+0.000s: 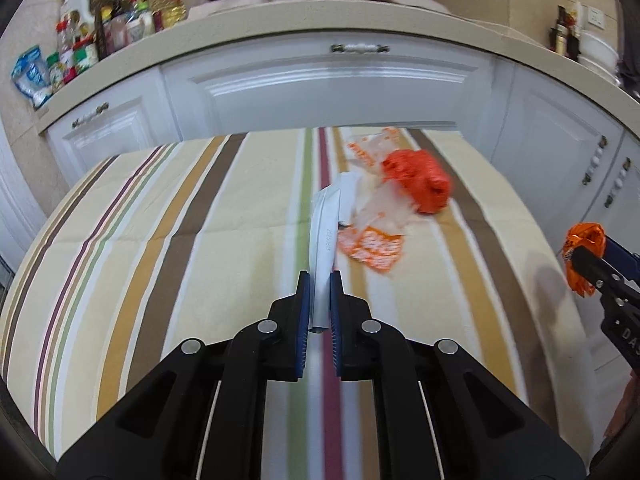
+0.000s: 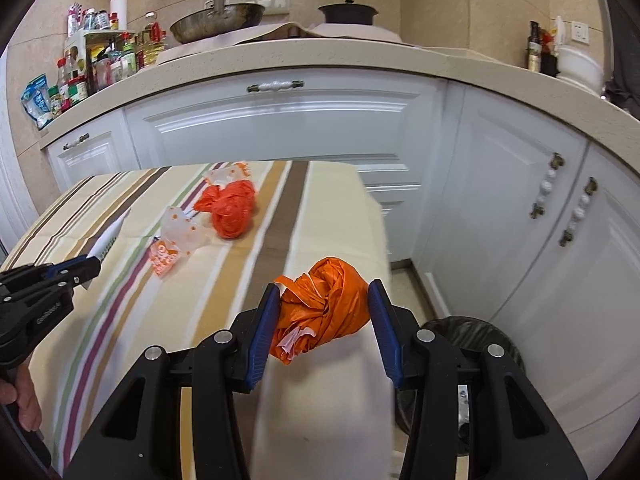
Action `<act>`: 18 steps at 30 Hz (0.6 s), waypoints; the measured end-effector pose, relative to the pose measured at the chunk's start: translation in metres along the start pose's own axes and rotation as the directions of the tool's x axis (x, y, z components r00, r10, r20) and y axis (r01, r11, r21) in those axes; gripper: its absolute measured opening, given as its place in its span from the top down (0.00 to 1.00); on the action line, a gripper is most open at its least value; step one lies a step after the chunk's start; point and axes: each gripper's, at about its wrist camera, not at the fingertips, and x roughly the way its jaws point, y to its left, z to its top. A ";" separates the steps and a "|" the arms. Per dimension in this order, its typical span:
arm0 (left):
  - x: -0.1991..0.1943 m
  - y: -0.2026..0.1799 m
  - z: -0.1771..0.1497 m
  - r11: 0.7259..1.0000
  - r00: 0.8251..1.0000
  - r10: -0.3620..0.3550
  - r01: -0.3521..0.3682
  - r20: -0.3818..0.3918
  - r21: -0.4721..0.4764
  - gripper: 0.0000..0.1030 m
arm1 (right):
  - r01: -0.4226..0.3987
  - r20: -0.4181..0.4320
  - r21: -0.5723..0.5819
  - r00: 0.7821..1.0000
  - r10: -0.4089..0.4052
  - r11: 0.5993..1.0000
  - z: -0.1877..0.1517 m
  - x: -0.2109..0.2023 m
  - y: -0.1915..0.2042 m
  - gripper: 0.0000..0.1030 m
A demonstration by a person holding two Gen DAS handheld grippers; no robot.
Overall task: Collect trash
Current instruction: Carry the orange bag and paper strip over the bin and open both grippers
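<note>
Left gripper (image 1: 320, 280): fingers clenched on white wrapper (image 1: 326, 232), lifted over striped tabletop (image 1: 160, 208). Right gripper (image 2: 324, 308): fingers grasping orange wad (image 2: 324, 316) at tabletop's right edge, near bin (image 2: 480, 332). Red bag (image 2: 232, 212), printed wrapper (image 2: 164, 258) lying on tabletop.

**Trash: two pieces lifted, the rest on the striped cloth**

A crumpled orange wrapper (image 2: 324, 312) with a little white showing sits pinched between the right gripper's fingers (image 2: 264, 332), off the cloth. A long, flat white packet (image 1: 325, 248) with small printed text juts forward from the left gripper's fingers (image 1: 305, 300). On the cloth lie a balled red-orange plastic bag (image 2: 230, 210) and, just beside it, clear plastic wrappers with orange print (image 2: 176, 242), partly overlapping.
</note>
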 end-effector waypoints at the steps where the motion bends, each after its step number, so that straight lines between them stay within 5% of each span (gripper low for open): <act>1: -0.002 -0.006 0.001 1.000 1.000 -0.010 0.010 0.005 0.010 0.91 | 0.009 0.003 0.006 1.000 -0.009 1.000 -0.001 -0.003 -0.005 0.56; 18: -0.015 -0.178 -0.003 0.938 0.973 -0.232 0.227 -0.011 0.264 0.91 | 0.217 0.003 0.156 0.976 -0.220 0.964 -0.034 -0.038 -0.121 0.56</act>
